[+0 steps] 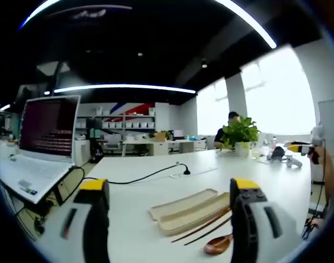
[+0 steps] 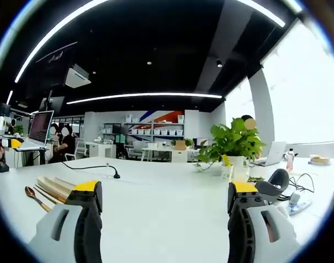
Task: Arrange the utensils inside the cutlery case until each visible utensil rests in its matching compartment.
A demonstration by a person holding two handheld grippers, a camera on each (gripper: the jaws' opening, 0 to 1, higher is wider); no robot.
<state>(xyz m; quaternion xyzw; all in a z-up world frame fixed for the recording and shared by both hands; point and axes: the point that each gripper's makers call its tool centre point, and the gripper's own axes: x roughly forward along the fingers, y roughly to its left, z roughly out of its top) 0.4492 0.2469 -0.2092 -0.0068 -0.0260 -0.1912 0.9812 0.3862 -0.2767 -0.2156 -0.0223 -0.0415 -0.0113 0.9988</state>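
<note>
Both tools hung above the white table, holding nothing. The left gripper had its jaws spread wide, and between them lay the beige cutlery case, with two brown chopsticks and a wooden spoon just beside it on the tabletop. The right gripper was spread too; the case sat off to its left, near a black cable.

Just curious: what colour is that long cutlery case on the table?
Pale beige cutlery case, clearest in the left gripper view.
</note>
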